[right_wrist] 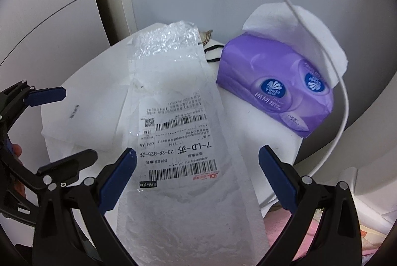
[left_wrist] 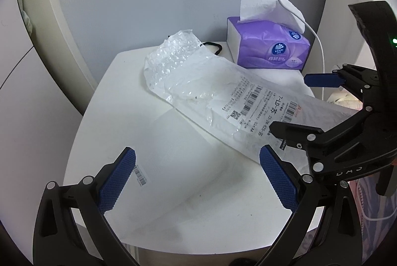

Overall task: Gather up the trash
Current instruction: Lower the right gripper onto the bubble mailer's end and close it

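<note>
Bubble mailer (right_wrist: pixel 173 122) lay diagonally on the white table (left_wrist: pixel 173 179), overhanging its near edge. Right gripper (right_wrist: pixel 197 179) spread wide, straddling it; left gripper (left_wrist: pixel 197 181) wide over bare tabletop. Tissue pack (right_wrist: pixel 275 90) just beside.

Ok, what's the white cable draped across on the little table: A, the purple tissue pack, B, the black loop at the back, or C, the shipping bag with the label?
A: in the right wrist view the white cable runs down over the purple tissue pack and its pulled-up tissue, clear of the shipping bag.
</note>
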